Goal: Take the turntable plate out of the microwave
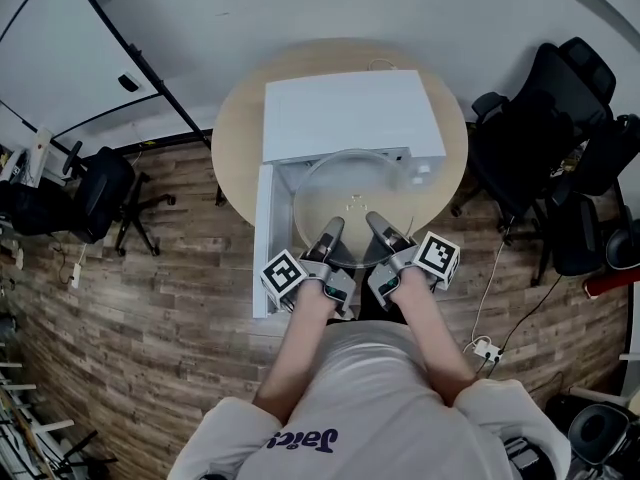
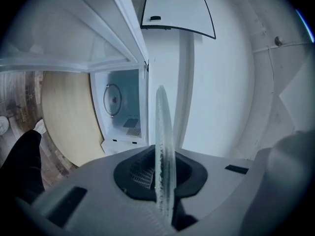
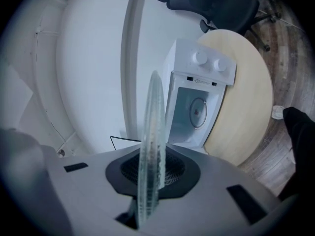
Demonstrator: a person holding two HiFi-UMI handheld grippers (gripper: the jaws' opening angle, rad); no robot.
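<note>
The clear glass turntable plate (image 1: 350,183) hangs in the air just in front of the white microwave (image 1: 350,116), outside its open cavity. My left gripper (image 1: 333,226) is shut on the plate's near rim at the left, and my right gripper (image 1: 375,220) is shut on the same rim at the right. In the left gripper view the plate (image 2: 162,141) stands edge-on, pinched between the pads of the left gripper (image 2: 165,177), with the microwave cavity (image 2: 123,112) behind. The right gripper view shows the plate (image 3: 151,136) edge-on in the right gripper (image 3: 150,175), the microwave (image 3: 197,102) beyond.
The microwave stands on a round wooden table (image 1: 238,133); its door (image 1: 263,238) hangs open at the left of the plate. Black office chairs stand at the left (image 1: 100,193) and the right (image 1: 545,128) on the wood floor. A cable and power strip (image 1: 487,348) lie at the right.
</note>
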